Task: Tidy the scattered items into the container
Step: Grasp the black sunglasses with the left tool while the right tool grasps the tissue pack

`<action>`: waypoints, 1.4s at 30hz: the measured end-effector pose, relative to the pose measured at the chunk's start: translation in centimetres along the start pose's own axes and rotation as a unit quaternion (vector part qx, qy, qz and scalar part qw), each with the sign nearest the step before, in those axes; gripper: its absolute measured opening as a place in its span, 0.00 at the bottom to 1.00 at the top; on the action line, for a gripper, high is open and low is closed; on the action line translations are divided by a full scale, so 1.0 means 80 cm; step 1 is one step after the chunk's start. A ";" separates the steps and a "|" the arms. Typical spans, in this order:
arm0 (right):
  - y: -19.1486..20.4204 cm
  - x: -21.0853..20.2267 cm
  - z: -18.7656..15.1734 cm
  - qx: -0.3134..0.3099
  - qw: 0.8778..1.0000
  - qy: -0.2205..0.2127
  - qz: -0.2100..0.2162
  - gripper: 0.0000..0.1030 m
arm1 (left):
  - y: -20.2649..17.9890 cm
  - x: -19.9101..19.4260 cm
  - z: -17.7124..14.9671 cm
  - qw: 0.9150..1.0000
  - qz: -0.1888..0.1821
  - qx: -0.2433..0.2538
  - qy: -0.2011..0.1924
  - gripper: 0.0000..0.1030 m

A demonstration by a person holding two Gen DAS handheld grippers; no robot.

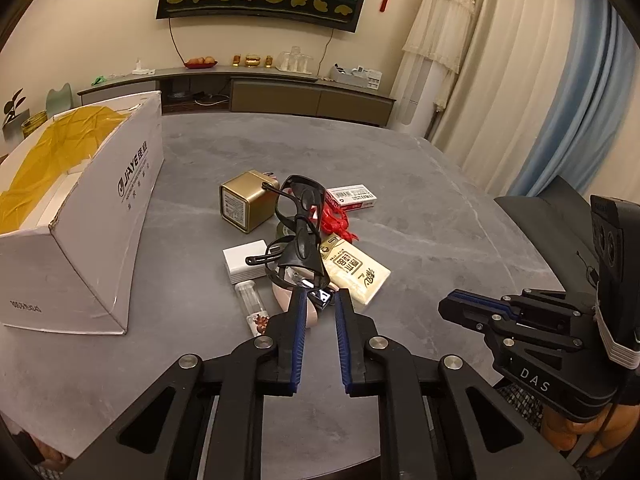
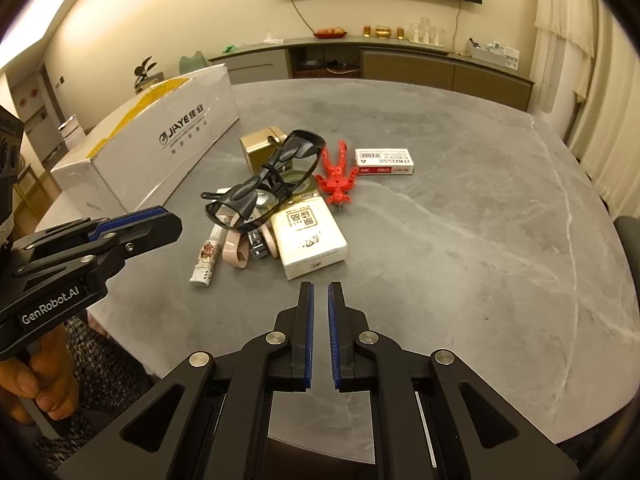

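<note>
Your left gripper (image 1: 320, 300) hovers low over the near edge of the pile, its jaws a little apart and holding nothing. Between the tips you can see a metal nail clipper (image 1: 322, 297) lying on a pink strap (image 1: 286, 300). Your right gripper (image 2: 319, 294) waits near the tissue pack (image 2: 308, 236), also empty, with only a narrow gap between the jaws.

The scattered items lie together in the middle of the table: two pairs of dark safety glasses (image 1: 298, 220) stacked over a gold tin (image 1: 244, 204), a white block (image 1: 245, 261), a small clear bottle (image 1: 252, 304), a red plastic figure (image 2: 336, 174) and a red-and-white packet (image 2: 384, 161). The container, a white cardboard box (image 1: 108, 208) with yellow lining, stands open at the left, near the pile.

I think it is better to take a top item first, because the glasses are hooked over the things below. Open the jaws wider, close on one firm part, and lift slowly so nothing is dragged.

The table (image 2: 460, 240) is grey stone with pale veins, smooth and hard, so small things may slide. Behind it there is a long sideboard (image 1: 312, 98) and curtains (image 1: 520, 80).
</note>
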State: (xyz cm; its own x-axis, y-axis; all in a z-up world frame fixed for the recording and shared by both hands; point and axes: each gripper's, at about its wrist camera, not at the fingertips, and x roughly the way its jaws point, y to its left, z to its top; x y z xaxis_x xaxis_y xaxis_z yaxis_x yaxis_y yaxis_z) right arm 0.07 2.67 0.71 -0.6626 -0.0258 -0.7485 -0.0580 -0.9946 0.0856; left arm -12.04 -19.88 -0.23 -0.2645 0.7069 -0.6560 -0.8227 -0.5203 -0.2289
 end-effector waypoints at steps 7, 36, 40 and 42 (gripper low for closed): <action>0.001 0.004 0.003 0.007 1.000 0.000 0.011 0.50 | 0.011 0.009 -0.001 1.000 0.016 -0.012 0.003 0.59; -0.061 0.105 0.031 0.106 0.992 0.055 0.043 0.44 | 0.065 0.075 0.026 0.998 0.021 -0.056 0.012 0.62; -0.061 0.100 0.038 0.093 0.994 0.037 0.052 0.46 | 0.055 0.071 0.032 0.999 -0.017 -0.033 0.003 0.66; -0.053 0.102 0.044 0.071 0.996 0.029 0.053 0.50 | 0.042 0.079 0.038 1.000 -0.017 -0.007 0.005 0.70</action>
State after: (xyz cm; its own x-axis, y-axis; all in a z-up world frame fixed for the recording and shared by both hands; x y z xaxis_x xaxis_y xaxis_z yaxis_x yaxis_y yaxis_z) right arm -7.74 7.01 -3.49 -0.6260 -0.1391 -0.7673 -0.0988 -0.9619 0.2549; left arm -18.02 -15.71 -3.01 -0.2310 0.7202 -0.6542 -0.8239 -0.5024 -0.2621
